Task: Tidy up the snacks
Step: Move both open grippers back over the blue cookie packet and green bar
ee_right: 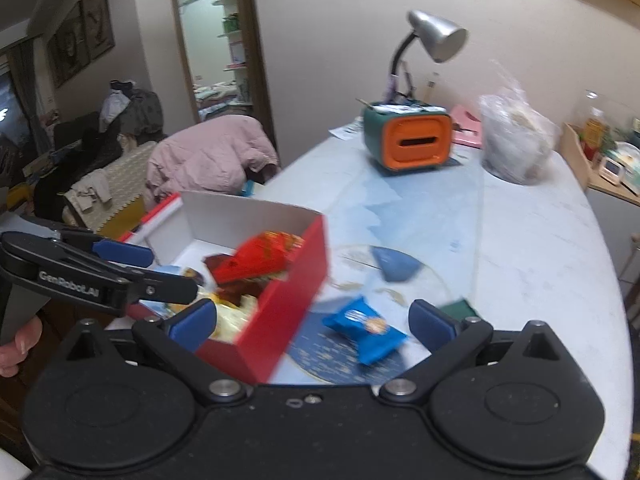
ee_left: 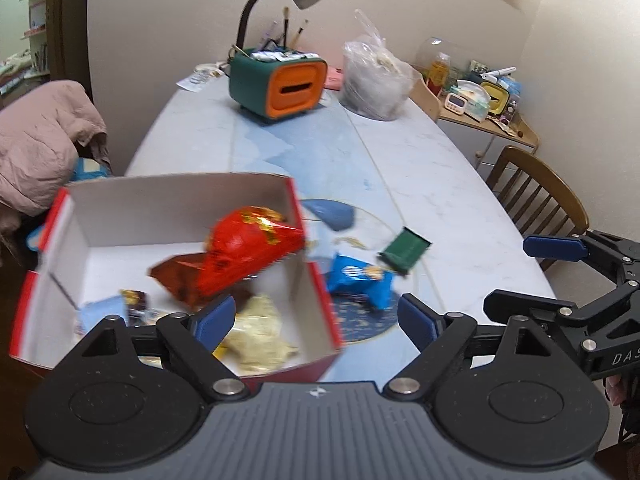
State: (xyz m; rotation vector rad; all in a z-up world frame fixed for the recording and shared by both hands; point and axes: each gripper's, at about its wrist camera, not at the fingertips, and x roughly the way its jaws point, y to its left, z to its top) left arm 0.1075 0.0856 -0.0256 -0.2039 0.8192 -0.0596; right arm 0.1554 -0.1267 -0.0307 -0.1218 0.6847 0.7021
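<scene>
Left wrist view shows the left claw [ee_left: 316,318] spread wide with nothing between its blue pads, hovering over the near right corner of the open red-and-white cardboard box [ee_left: 320,300] on the pale marbled tabletop [ee_left: 440,184]. Inside the box, ahead and left of that claw, lies a shiny red foil snack bag [ee_left: 248,248] on a brown wrapper and a pale yellow packet [ee_left: 256,332]. Right wrist view shows the right claw [ee_right: 312,326] also spread and empty; a blue snack packet [ee_right: 366,328] lies just ahead between its fingers, with a dark green packet [ee_right: 460,309] beside its right pad.
</scene>
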